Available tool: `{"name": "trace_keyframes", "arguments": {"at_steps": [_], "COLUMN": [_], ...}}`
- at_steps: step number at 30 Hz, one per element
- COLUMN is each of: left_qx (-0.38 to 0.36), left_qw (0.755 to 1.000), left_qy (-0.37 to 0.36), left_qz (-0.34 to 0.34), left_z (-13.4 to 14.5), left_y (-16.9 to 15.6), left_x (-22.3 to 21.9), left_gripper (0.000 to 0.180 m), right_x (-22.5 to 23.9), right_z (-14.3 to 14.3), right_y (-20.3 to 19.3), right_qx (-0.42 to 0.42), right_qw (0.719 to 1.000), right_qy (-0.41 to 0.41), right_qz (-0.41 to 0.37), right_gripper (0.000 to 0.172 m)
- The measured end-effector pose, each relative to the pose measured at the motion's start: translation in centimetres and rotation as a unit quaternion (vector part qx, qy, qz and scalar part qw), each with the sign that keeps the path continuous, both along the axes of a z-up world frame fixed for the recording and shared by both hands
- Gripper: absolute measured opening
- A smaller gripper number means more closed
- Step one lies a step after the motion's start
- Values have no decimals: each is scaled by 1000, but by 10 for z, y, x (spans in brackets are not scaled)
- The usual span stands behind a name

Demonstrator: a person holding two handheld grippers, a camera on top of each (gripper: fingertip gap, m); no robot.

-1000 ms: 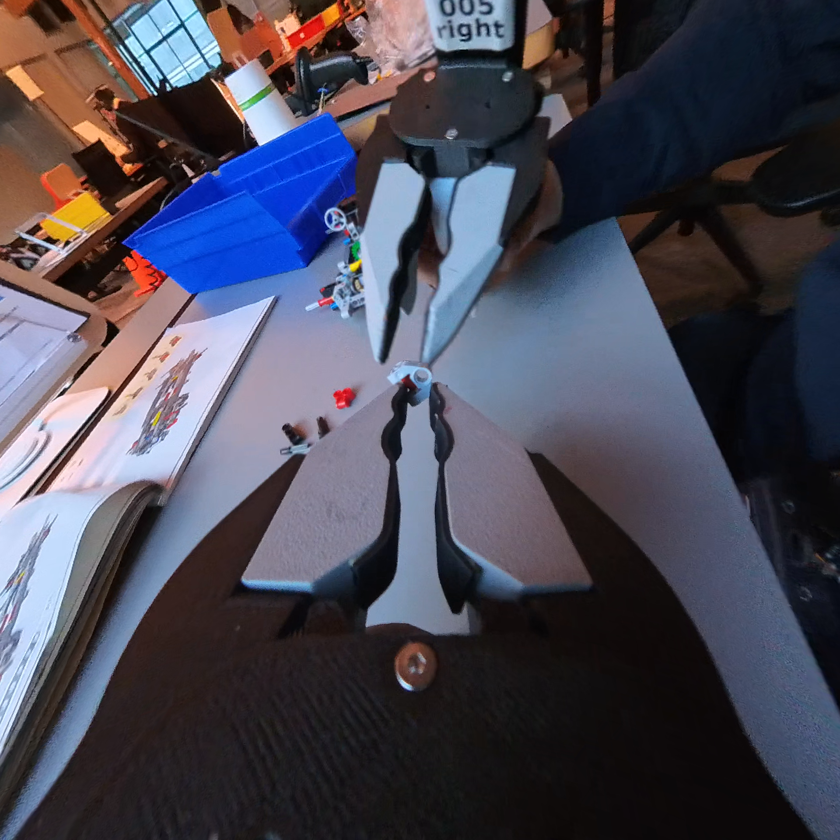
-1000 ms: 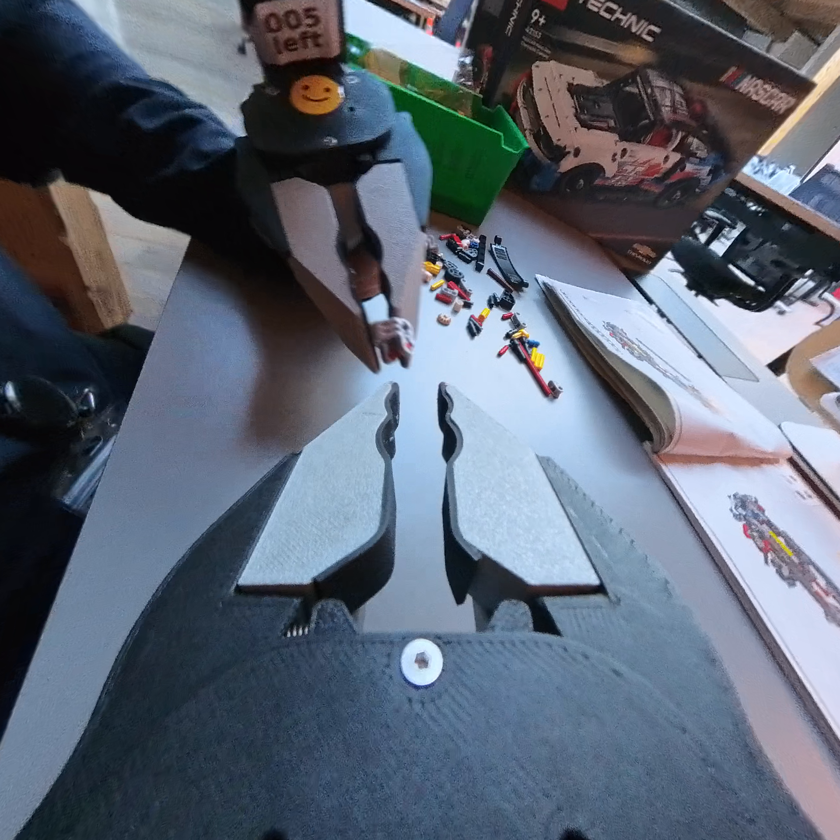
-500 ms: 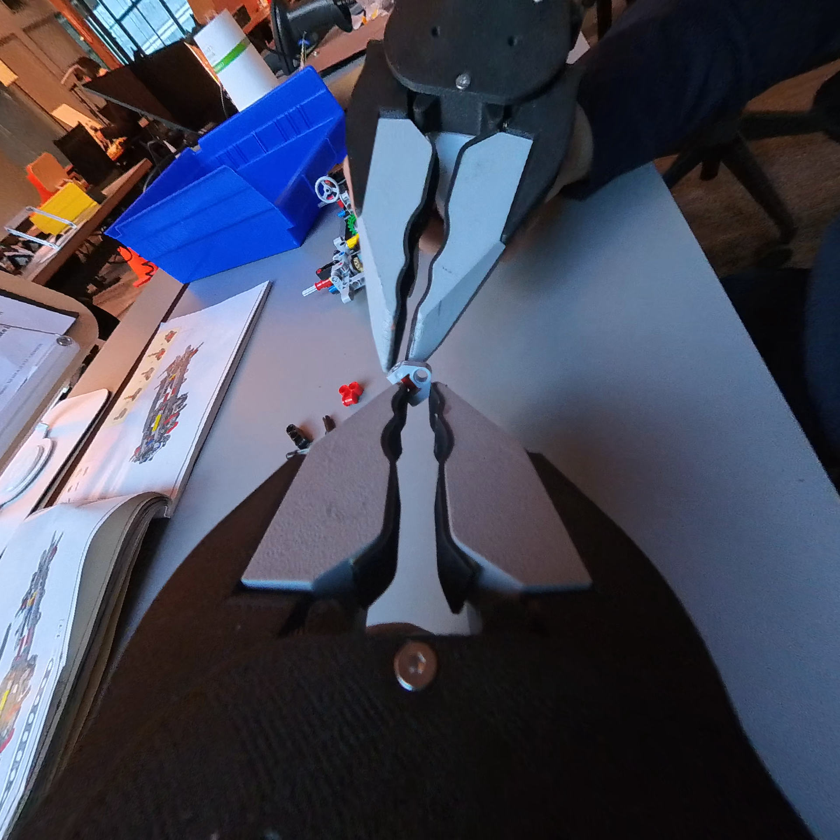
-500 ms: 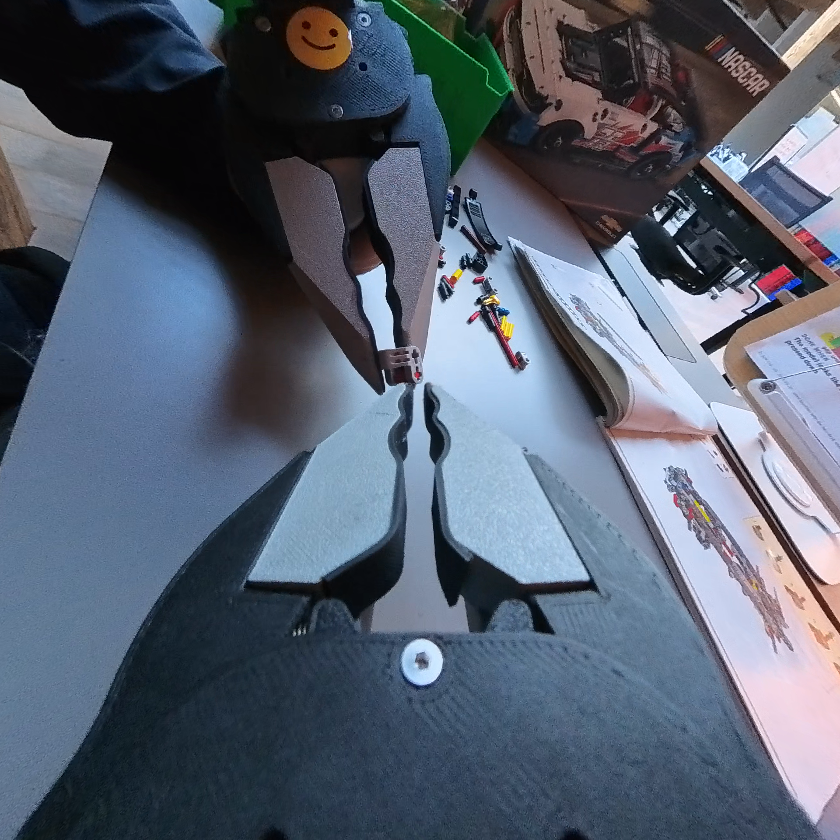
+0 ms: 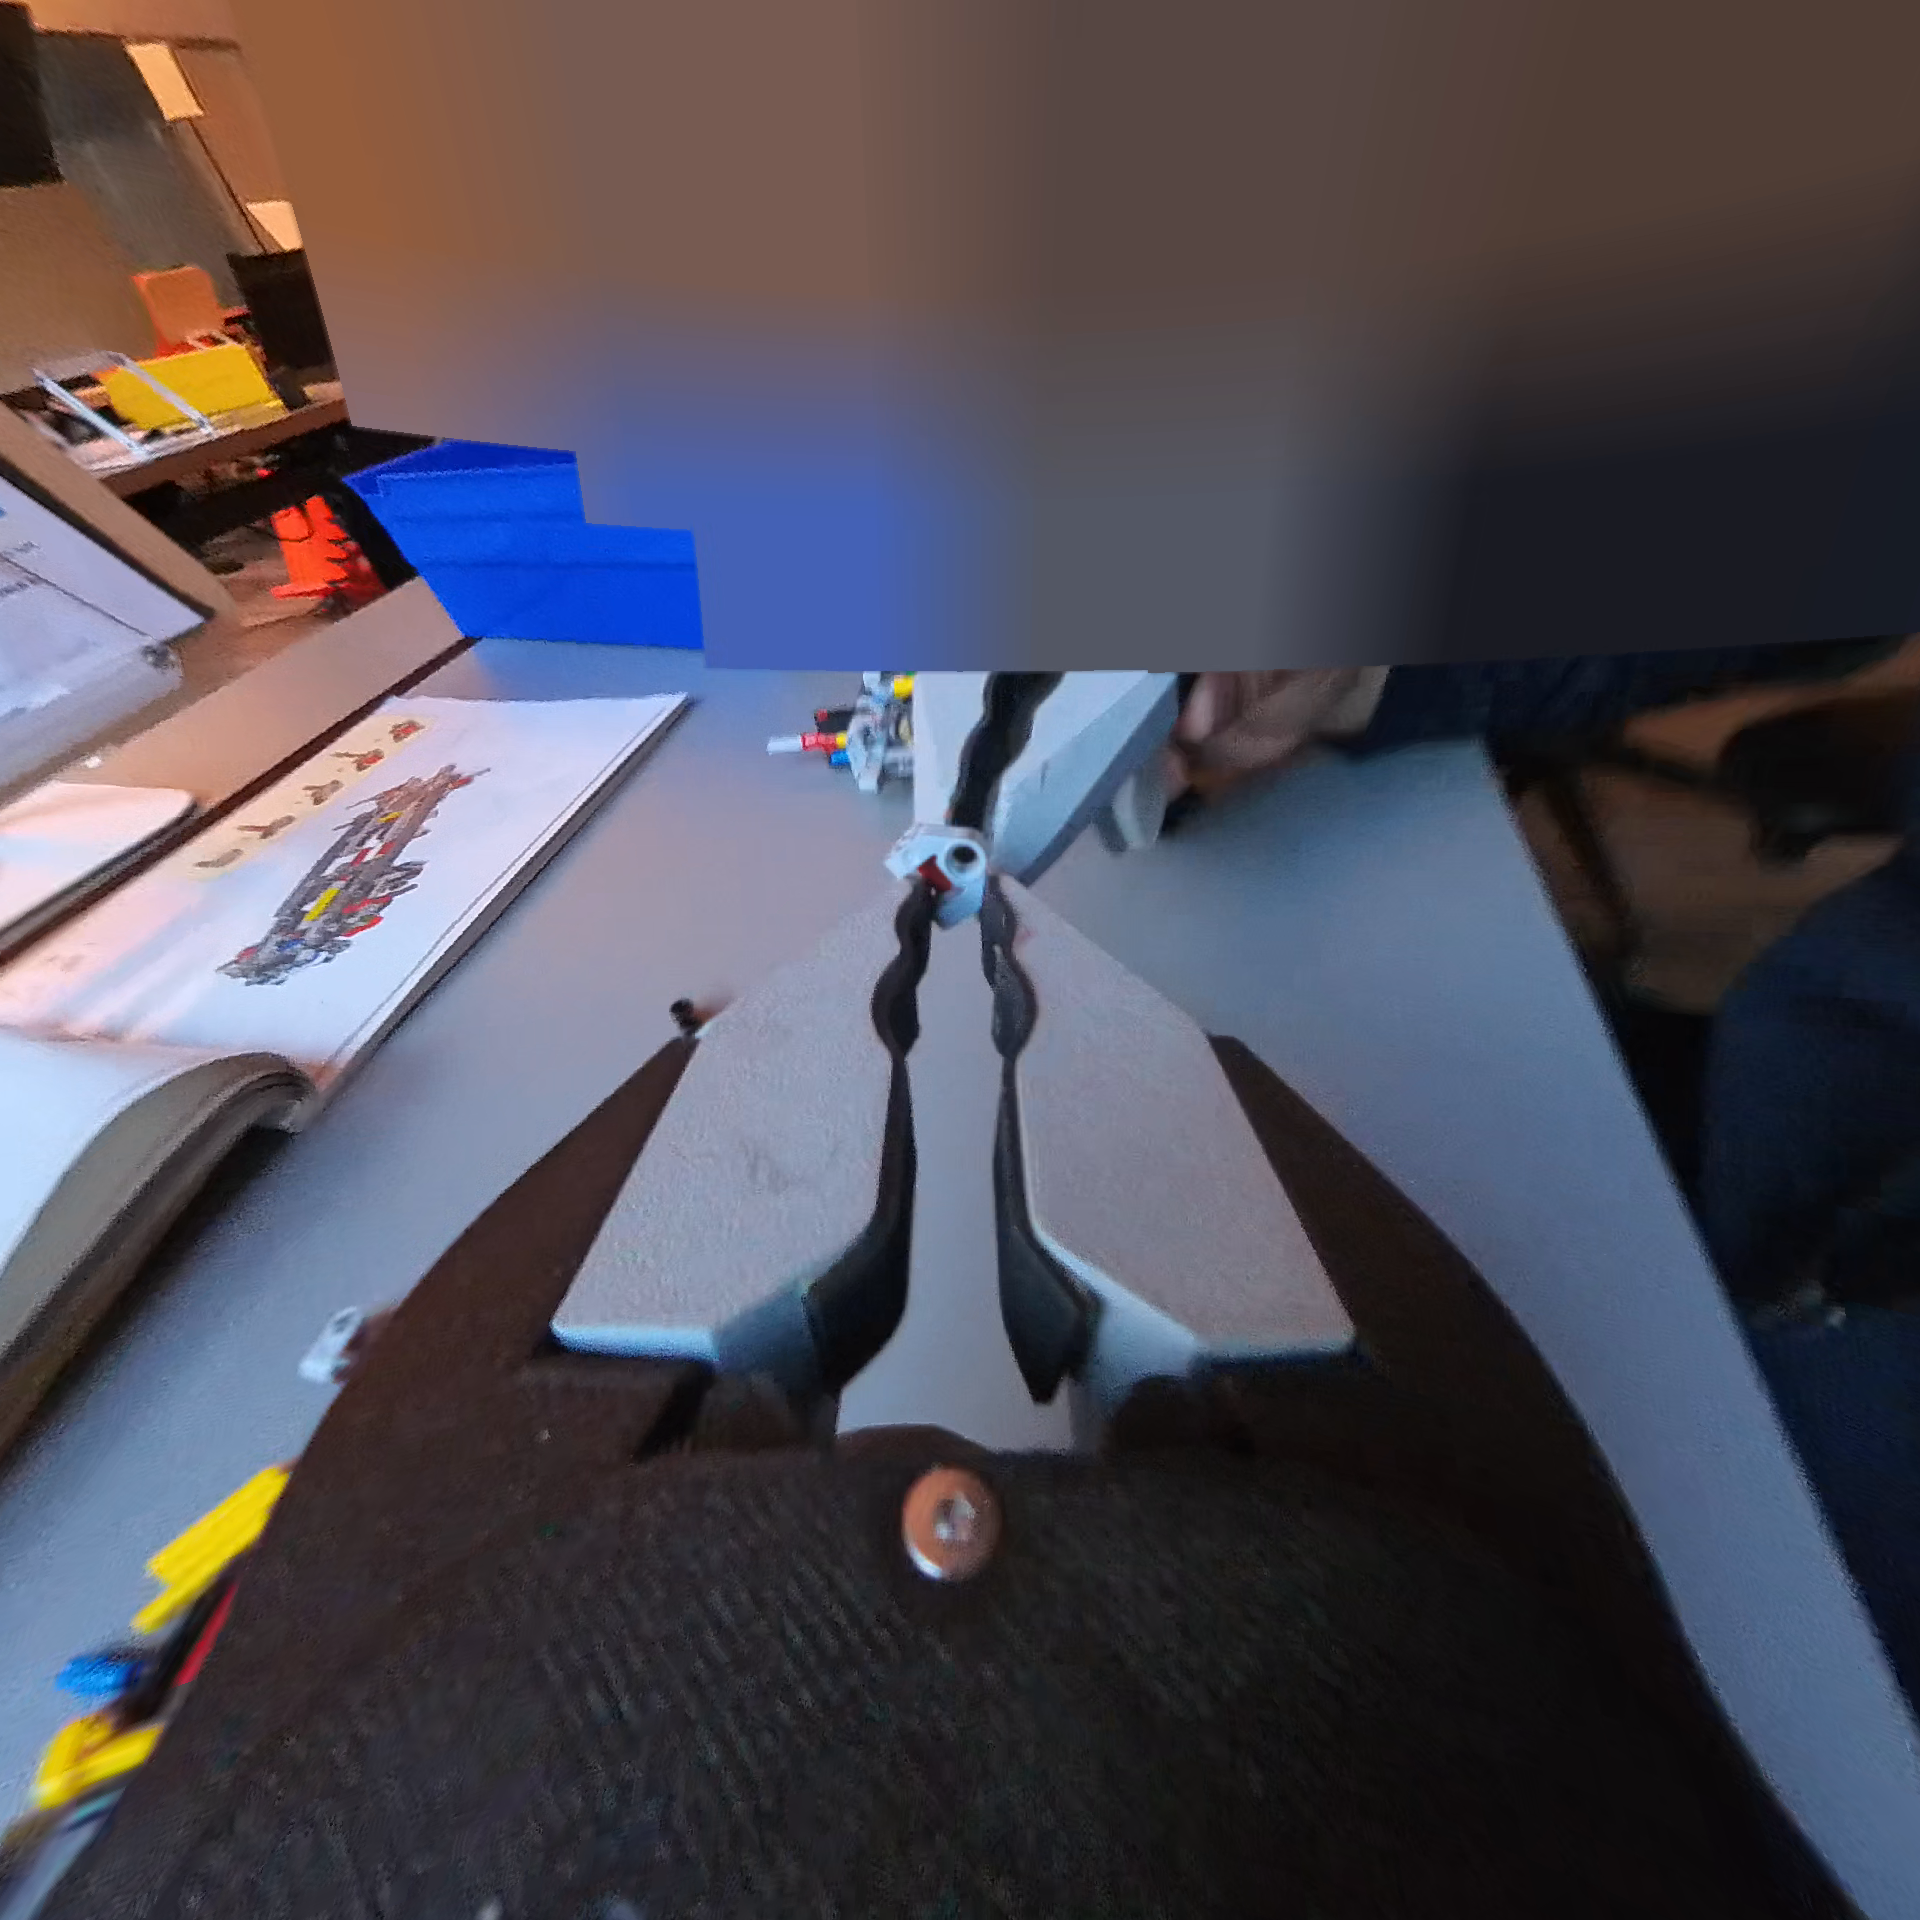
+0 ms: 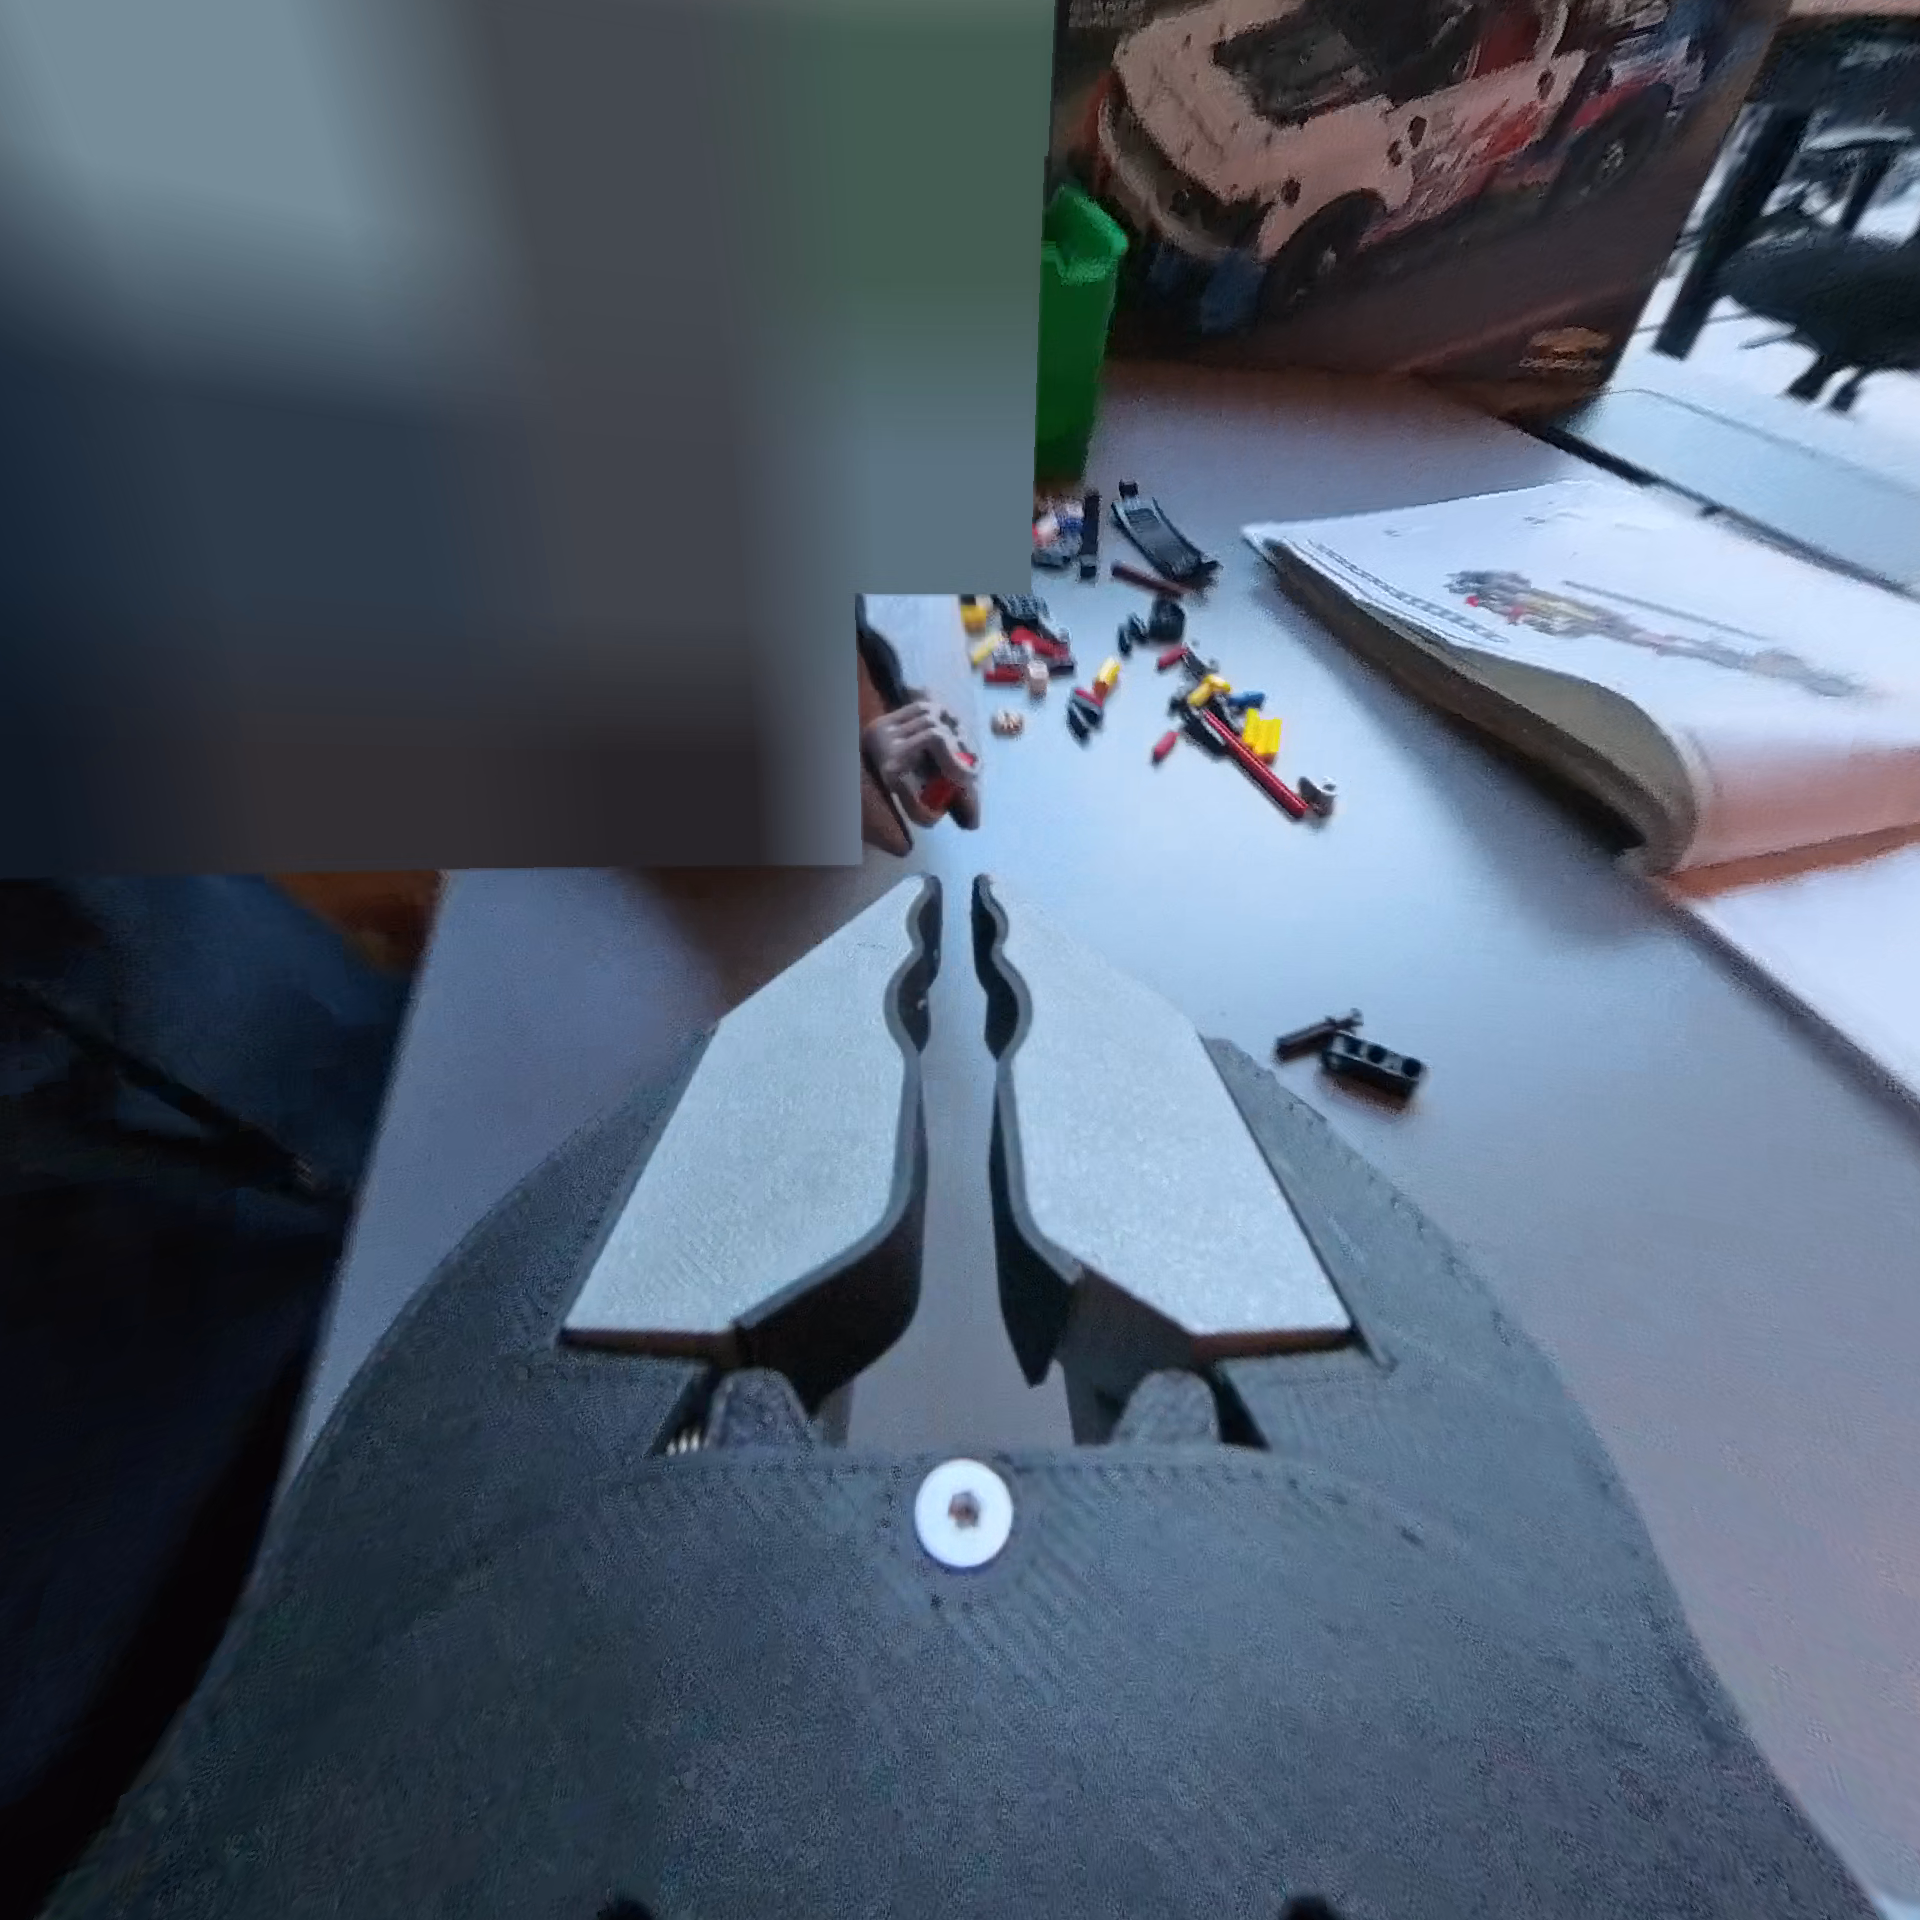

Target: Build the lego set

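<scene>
My left gripper [image 5: 943, 896] is shut on a small grey connector with a red pin [image 5: 940, 868], held above the grey table [image 5: 1299, 987]. The same piece shows at the left gripper's tips in the right wrist view [image 6: 930, 764]. My right gripper [image 6: 958, 885] is shut with nothing between its fingertips, a short way below and in front of that piece. In the left wrist view the right gripper [image 5: 987, 831] points down at the connector, its tips right next to it. Its upper part is hidden by a blur patch.
An open instruction book [image 5: 343, 862] lies to the left, with a blue bin [image 5: 540, 561] behind it. A small partial assembly [image 5: 873, 727] stands beyond the grippers. Loose pieces [image 6: 1143, 675], two black pieces [image 6: 1361, 1060], a green bin [image 6: 1075, 332] and a car-picture box [image 6: 1403, 177] lie ahead. My left and right fingertips are right by each other.
The right gripper's jaws went from open to shut and came up to the connector's end. Its tips now stand a little away from the connector. The left gripper has kept its hold throughout.
</scene>
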State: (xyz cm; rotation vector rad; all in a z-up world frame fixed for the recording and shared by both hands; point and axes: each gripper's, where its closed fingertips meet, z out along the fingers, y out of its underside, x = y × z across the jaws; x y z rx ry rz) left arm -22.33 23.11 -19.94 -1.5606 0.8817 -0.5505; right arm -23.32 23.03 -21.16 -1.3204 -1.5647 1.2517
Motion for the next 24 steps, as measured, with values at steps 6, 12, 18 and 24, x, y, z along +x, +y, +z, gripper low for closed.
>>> {"name": "trace_keyframes", "arguments": {"at_steps": [6,12,18,24], "left_qx": [-23,-31,-14,-20], "left_qw": [992,987,990,984], "left_qy": [-124,-159,-143,-173], "left_qz": [-21,-20,12,35], "left_z": [22,28,26,30], "left_y": [1,4,9,15], "left_x": [-3,1,0,-5], "left_gripper": [7,7,7,8], "right_x": [-2,-6,-8,-7], "right_z": [34,47,47,43], "right_y": [10,7,10,14], "right_qx": [-214,-297,-298,-304], "right_qw": [974,948,948,947], "right_qy": [67,99,103,98], "right_qz": [22,52,37,28], "right_gripper": [0,1,1,1]}}
